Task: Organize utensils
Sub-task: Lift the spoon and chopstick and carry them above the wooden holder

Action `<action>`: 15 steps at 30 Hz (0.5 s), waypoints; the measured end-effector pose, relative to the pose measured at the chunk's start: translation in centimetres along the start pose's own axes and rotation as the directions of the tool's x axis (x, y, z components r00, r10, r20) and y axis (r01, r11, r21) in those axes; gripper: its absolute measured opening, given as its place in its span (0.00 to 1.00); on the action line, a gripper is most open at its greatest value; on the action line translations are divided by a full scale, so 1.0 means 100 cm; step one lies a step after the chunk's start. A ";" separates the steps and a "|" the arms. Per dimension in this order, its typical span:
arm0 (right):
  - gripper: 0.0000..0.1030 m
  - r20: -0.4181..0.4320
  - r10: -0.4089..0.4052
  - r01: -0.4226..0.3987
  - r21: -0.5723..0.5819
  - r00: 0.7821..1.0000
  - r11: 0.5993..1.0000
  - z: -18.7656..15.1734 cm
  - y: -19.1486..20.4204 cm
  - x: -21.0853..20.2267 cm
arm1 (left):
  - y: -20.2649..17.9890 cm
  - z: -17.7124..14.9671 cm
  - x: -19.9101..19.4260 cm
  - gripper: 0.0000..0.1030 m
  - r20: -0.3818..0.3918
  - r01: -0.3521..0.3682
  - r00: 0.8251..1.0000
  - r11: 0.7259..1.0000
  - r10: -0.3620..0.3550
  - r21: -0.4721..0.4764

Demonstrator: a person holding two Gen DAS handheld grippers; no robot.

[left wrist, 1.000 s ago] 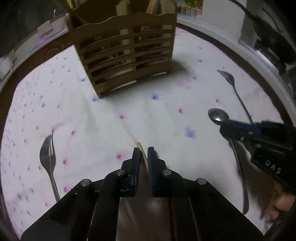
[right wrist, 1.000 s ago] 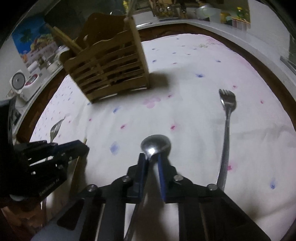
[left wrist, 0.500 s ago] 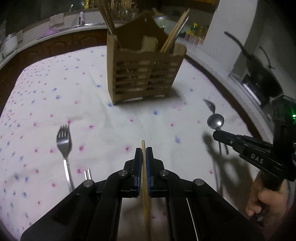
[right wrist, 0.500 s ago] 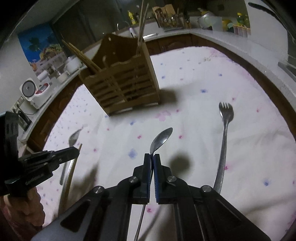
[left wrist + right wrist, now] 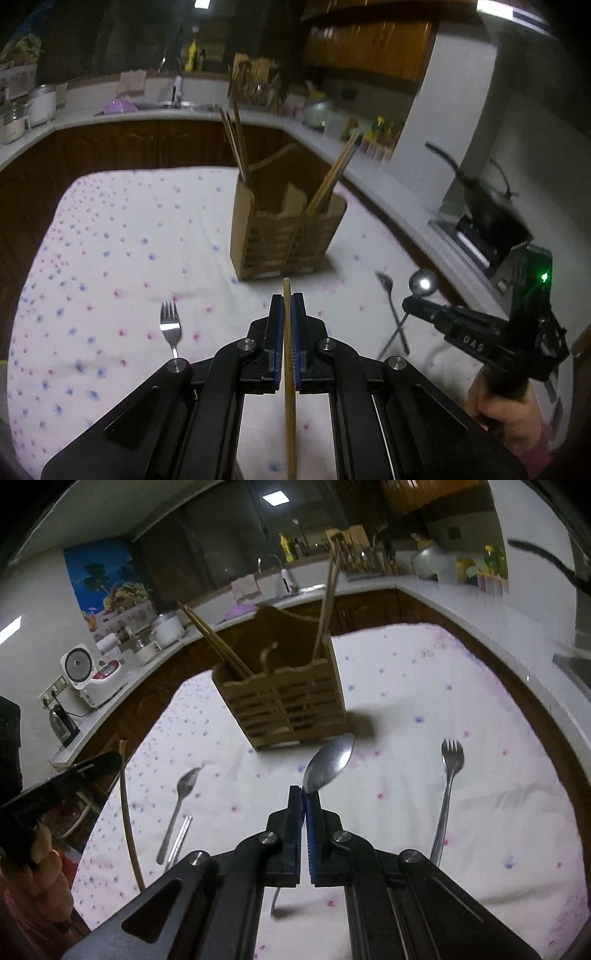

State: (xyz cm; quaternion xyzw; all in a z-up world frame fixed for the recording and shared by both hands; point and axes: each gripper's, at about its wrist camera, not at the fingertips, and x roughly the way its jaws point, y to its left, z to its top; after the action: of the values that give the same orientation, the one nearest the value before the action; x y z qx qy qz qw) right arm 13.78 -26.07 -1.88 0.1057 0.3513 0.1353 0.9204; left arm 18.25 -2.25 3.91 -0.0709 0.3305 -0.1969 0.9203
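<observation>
We see the left gripper at the bottom centre of its view, its jaws clamped on a thin wooden chopstick that runs between the blue ribbed pads, its tip poking just past them. In the right wrist view the right gripper has its jaws pressed on the neck of a shiny metal spoon — the bowl sticks up ahead of the tips, tilted to the upper right.

Beyond both stands the slatted wooden holder on the desk, which is covered by a white cloth dotted with small pink and blue flowers. Chopsticks already lean out of its compartments. On the cloth lie a steel fork at the lower left of the left view, another fork at the right of the right view, and a second spoon left of centre.

On the side of the right gripper, in the left view, the white letters read "DAS".
</observation>
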 end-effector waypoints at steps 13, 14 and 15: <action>0.02 0.086 0.010 -0.006 -0.043 0.996 0.999 0.015 0.016 -0.026 | 0.003 0.006 -0.035 0.02 0.109 0.006 0.994 1.000 -0.004 -0.018; 0.02 0.089 0.011 -0.007 -0.043 0.996 0.999 0.016 0.015 -0.026 | 0.003 0.006 -0.037 0.02 0.117 0.006 0.993 1.000 -0.004 -0.020; 0.02 0.094 0.012 -0.008 -0.043 0.996 0.999 0.017 0.015 -0.027 | 0.003 0.007 -0.039 0.00 0.123 0.006 0.992 1.000 -0.004 -0.022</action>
State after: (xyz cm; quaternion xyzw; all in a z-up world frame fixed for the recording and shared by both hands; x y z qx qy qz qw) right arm 12.69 -25.69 1.48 0.0942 0.3042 0.1421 0.9372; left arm 16.06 -0.38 6.64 -0.0939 0.2752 -0.1908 0.9376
